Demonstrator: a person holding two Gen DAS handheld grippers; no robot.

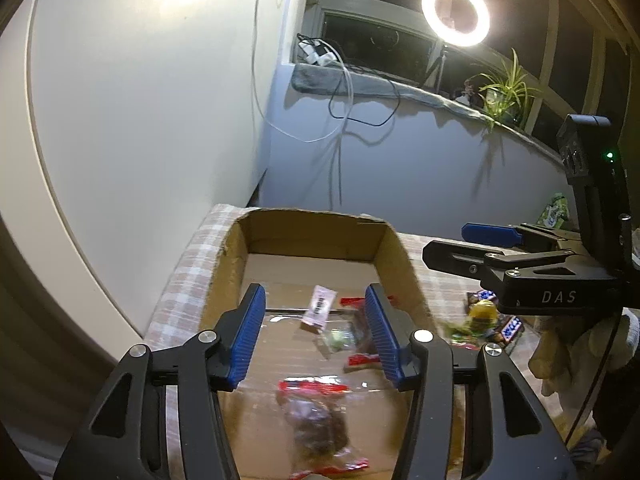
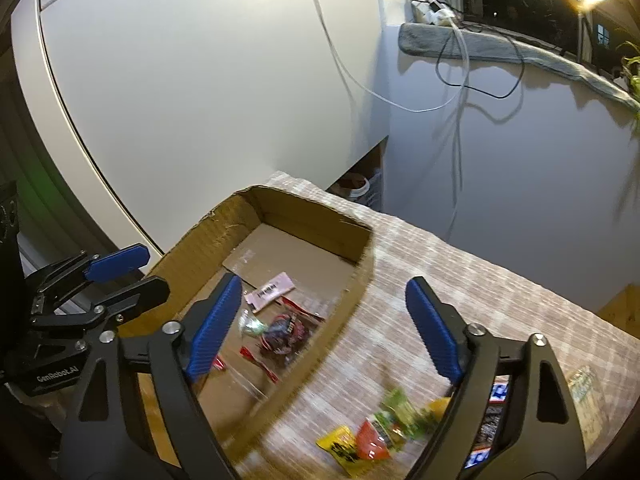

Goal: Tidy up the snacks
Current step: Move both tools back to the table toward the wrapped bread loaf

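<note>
Left claw (image 1: 316, 340) gapes level above the cardboard box (image 1: 232, 256); snacks (image 1: 316, 416) possibly blurred.

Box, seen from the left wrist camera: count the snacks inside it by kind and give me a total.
pink packet: 1
green sweet: 1
red-edged clear packets: 2
Total: 4 snacks in the box

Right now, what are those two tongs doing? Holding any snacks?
Left tongs: open, holding nothing, above the cardboard box.
Right tongs: open, holding nothing.
</note>
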